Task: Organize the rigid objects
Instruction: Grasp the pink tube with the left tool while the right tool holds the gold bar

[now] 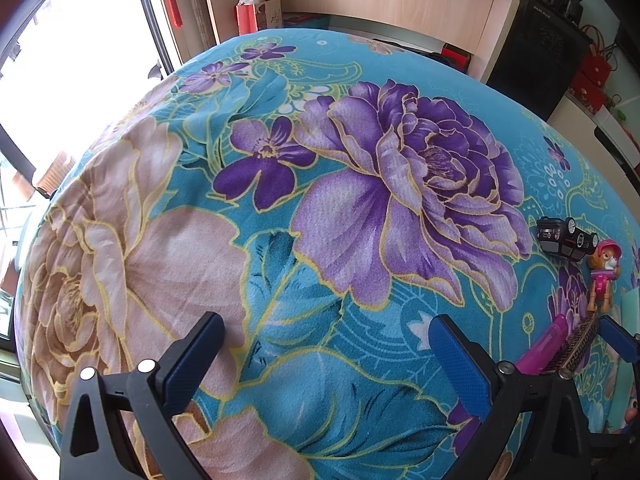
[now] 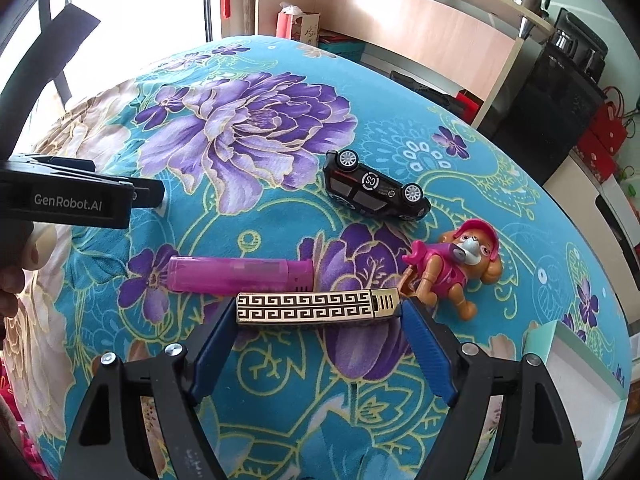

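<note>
In the right wrist view my right gripper has its jaws wide around a gold lighter with a black key pattern, one pad at each end; it lies crosswise between them. A pink lighter lies just beyond it. A black toy car lies overturned farther back. A pink dog figure lies to the right. My left gripper is open and empty over bare floral cloth. The left wrist view shows the car, the dog and both lighters at its right edge.
Everything lies on a round surface covered in teal floral cloth. A pale green and white box sits at the right edge. The left gripper's body shows at the left of the right wrist view. Wooden shelving stands behind.
</note>
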The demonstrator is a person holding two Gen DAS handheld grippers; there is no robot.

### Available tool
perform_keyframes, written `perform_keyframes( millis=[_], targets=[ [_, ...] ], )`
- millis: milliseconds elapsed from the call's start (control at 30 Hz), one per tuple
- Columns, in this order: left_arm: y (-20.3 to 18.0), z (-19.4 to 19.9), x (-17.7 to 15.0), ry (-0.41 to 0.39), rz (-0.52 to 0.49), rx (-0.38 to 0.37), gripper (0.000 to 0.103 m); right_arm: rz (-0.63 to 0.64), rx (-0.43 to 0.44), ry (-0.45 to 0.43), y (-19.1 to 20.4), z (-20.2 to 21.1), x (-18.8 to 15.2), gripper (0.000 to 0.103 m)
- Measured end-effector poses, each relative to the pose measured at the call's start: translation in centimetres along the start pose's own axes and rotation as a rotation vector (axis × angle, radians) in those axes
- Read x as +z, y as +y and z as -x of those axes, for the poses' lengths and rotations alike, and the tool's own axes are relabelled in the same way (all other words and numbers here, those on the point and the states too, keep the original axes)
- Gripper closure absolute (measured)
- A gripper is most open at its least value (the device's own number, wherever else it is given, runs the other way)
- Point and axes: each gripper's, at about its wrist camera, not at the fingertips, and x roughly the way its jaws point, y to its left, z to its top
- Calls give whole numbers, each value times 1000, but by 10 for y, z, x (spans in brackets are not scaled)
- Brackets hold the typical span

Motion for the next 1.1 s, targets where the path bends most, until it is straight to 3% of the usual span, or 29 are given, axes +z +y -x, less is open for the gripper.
perform_keyframes(
  millis=[233, 500, 667, 867, 1100],
  targets=[
    [-2, -2, -2, 2, -16, 6, 0, -199, -55, 1, -9, 10, -6, 21],
    [-16, -2, -5, 3, -49, 15, 0, -386, -215, 11, -19, 31, -12, 21],
    [-24, 1, -8, 1, -81, 9, 0, -432, -347, 18, -23, 41, -21, 21],
    [-44, 9, -17, 7, -154, -100, 0, -465, -369, -15, -36, 50, -29, 21],
    [-65, 21, -29, -4, -232, -168, 0, -484, -345, -64, -43, 67, -32, 20]
  ],
)
